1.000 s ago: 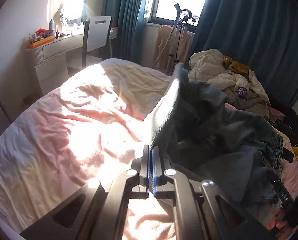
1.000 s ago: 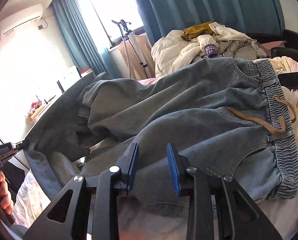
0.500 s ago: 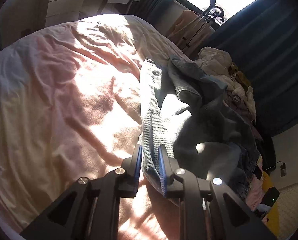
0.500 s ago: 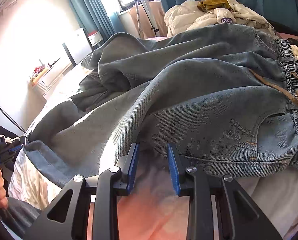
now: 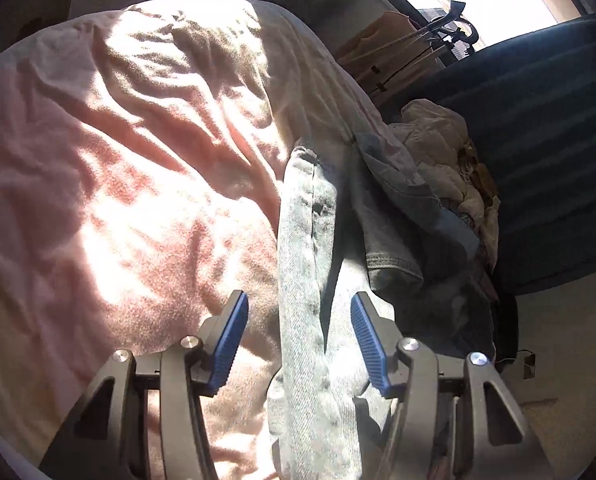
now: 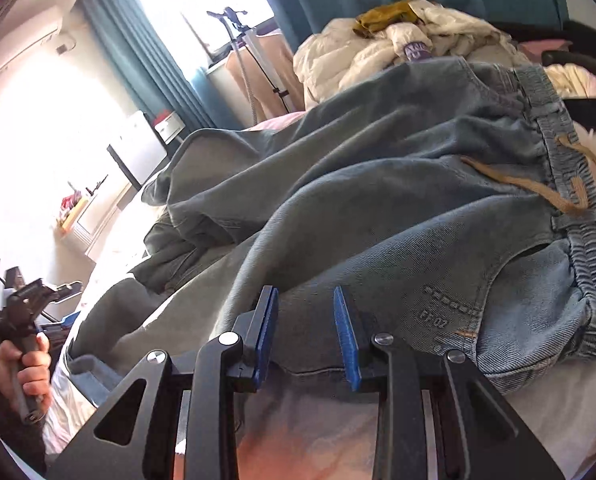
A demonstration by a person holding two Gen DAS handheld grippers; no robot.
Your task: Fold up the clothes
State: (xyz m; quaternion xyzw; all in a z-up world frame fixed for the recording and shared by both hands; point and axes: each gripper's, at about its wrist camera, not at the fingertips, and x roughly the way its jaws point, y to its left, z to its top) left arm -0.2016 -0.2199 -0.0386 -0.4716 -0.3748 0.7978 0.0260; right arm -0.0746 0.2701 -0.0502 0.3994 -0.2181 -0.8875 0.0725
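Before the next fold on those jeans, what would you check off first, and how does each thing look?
1. Left hand-held gripper has let go of the trouser leg: ok. Its jaws have just been opening; the denim strip lies between them, and neither pad visibly presses it.
2. Right hand-held gripper free: ok. Jaws apart, with the jeans' edge just ahead of them.
3. Jeans lie flat: not ok, bunched and creased in the middle.
4. Waistband and drawstring in sight: ok.
5. Room on the pink bedcover: ok.
6. Clothes pile clear of the jeans: cannot tell.
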